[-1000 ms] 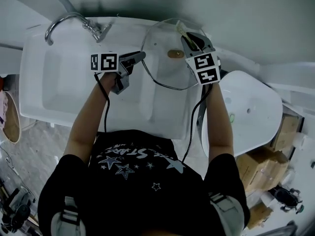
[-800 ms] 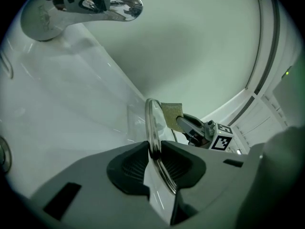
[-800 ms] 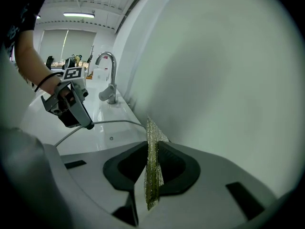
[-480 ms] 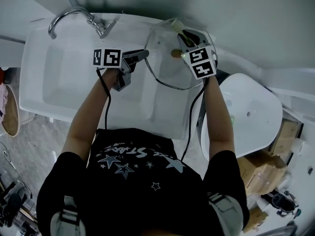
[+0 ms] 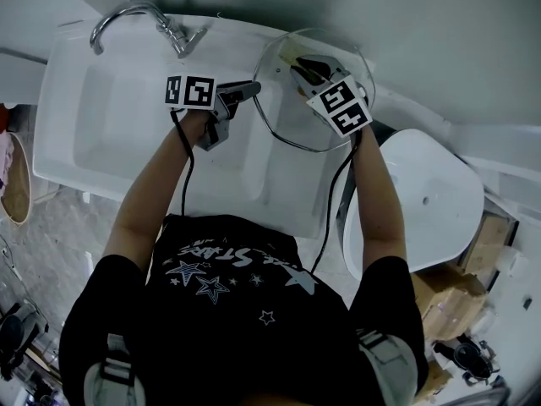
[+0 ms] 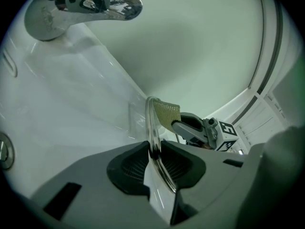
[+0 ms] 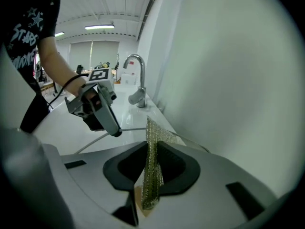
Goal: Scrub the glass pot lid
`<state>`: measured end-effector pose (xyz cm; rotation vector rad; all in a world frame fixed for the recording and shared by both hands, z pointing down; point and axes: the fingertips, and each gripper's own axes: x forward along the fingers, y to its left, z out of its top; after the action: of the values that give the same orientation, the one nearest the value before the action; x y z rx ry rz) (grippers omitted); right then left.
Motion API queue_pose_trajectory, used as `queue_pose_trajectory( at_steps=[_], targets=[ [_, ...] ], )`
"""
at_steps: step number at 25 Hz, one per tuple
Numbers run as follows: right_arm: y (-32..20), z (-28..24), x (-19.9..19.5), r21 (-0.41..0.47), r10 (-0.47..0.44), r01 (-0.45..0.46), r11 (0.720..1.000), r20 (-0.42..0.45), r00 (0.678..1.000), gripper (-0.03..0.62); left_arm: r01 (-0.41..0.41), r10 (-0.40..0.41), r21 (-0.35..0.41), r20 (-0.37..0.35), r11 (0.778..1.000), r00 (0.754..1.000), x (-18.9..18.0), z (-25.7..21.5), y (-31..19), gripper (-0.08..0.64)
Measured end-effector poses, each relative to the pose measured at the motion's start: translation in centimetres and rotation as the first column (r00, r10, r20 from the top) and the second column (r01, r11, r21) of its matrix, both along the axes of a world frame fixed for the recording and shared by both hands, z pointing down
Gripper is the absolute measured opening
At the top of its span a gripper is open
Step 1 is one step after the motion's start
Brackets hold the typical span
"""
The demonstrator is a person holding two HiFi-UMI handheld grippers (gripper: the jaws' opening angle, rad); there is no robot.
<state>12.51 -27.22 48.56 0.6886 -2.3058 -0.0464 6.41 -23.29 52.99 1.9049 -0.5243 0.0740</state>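
Note:
The round glass pot lid (image 5: 325, 129) is held tilted over the sink's right end. My left gripper (image 5: 252, 88) is shut on its left rim; in the left gripper view the metal-edged rim (image 6: 153, 128) runs between the two dark pads. My right gripper (image 5: 297, 68) reaches over the lid from the right, shut on a yellow-green mesh scrub pad (image 7: 152, 175). The pad (image 6: 167, 112) lies against the lid's upper face near the far rim. The lid's knob is hidden under the right gripper.
A chrome faucet (image 5: 139, 15) stands at the back of the white sink (image 5: 110, 117). The wall rises right behind the lid. A white oval fixture (image 5: 423, 201) sits to the right, with cardboard boxes (image 5: 448, 307) on the floor beyond it.
My right gripper has swept the pad leftward across the lid, and now covers the knob. The left gripper keeps its hold on the rim.

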Motion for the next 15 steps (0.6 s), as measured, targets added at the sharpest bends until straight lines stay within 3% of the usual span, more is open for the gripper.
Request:
queue_pose_trajectory(
  at_steps=[5, 15],
  targets=[
    [2.4, 0.5, -2.3, -0.049, -0.108, 0.11, 0.993, 0.033, 0.994, 0.069, 0.003, -0.003, -0.003, 0.011, 1.0, 1.0, -0.2, 0.1, 0.1, 0.089],
    [6.0, 1.7, -2.9, -0.137, -0.219, 0.229, 0.964, 0.086, 0.972, 0.069, 0.019, -0.019, -0.014, 0.002, 1.0, 1.0, -0.3, 0.1, 0.0, 0.089]
  ],
)
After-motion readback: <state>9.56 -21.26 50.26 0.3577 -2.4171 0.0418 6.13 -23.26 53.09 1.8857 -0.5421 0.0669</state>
